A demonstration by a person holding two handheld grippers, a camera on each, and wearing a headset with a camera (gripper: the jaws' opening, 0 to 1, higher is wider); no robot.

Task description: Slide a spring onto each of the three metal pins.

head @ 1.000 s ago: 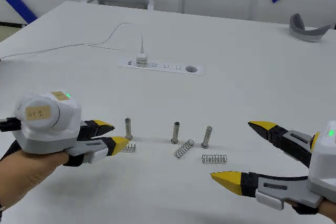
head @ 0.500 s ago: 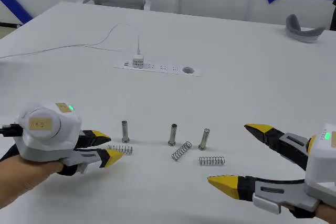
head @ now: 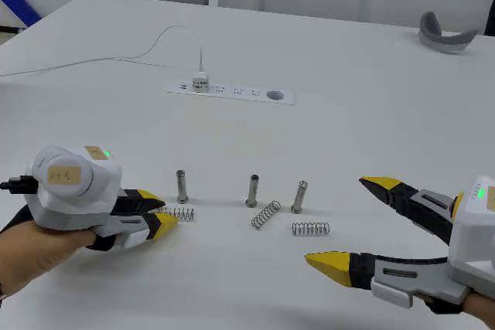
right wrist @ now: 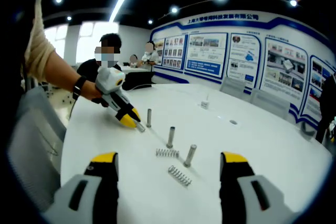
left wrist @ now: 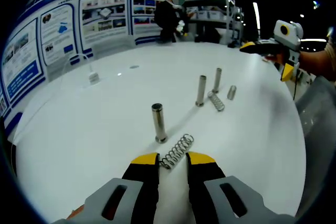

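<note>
The left gripper (head: 164,210) sits low on the table (head: 348,113), just short of the left pin (head: 182,185) on the person's side. Its jaws are narrowly parted. In the left gripper view they bracket the near end of the left spring (left wrist: 177,150), with a sliver of table showing beside the coils, so it looks framed rather than pinched.

That spring lies flat at the foot of the left pin, which stands upright. Its long axis runs nearly along the jaws and away from them. The pickup therefore turns on closing across the coils at that end, then tipping the spring upright over the pin's top.

To the right of the left pin stand the middle pin (head: 253,190) and the right pin (head: 299,196), each with a spring lying close by and none threaded. Furthest from the left pin, the right gripper (head: 336,219) hangs wide open and empty.
</note>
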